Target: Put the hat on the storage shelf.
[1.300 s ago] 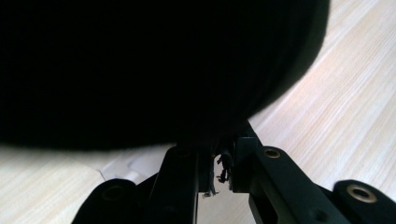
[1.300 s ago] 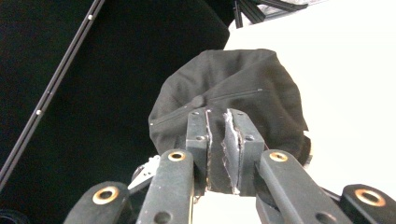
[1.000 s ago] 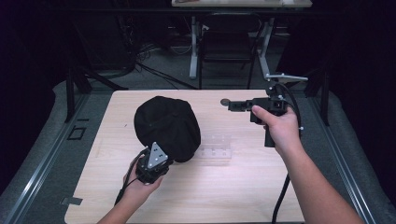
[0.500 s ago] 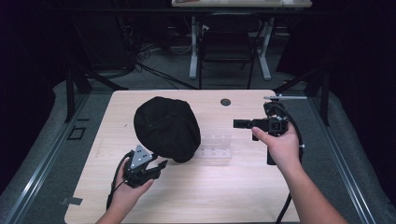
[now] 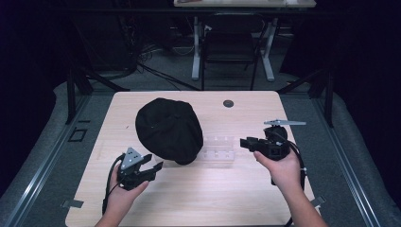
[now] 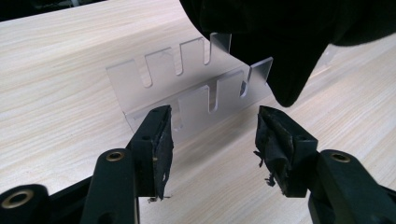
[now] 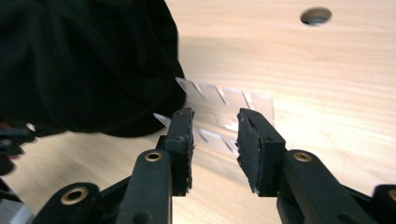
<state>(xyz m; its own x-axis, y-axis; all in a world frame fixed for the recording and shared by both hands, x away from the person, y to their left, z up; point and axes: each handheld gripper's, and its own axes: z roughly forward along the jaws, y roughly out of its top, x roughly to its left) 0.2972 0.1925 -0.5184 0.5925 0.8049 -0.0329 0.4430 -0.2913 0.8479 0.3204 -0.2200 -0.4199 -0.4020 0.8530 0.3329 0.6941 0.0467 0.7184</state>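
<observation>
- The left gripper [image 5: 152,169] hovers over the bench [image 5: 198,198] with its jaws spread wide and nothing between them.
- Just ahead of it, seen in the left gripper view, stands a clear slotted rack [image 6: 187,88], and the black cap [image 6: 285,42] hangs over the rack's far right end.
- The right gripper [image 5: 246,142] is also released; its jaws stand apart, though less widely, and hold nothing.
- In the right gripper view the rack [image 7: 224,112] lies straight ahead of the jaws, close but not touching, with the cap [image 7: 84,60] ahead and to the left.
- From above, the cap [image 5: 168,130] sits between the two grippers, nearer the left one, and the rack [image 5: 218,150] is just beside it on the side of the right gripper.
- A round hole [image 5: 229,103] in the bench lies well beyond the right gripper.
- My reading: the work concerns the cap and the rack, and little of it shows as done, since neither is gripped.
- The cap's edge overlaps the rack, but I cannot tell whether it rests on it.
- What seems left is to close in, take hold of one piece and set the two together properly.
</observation>
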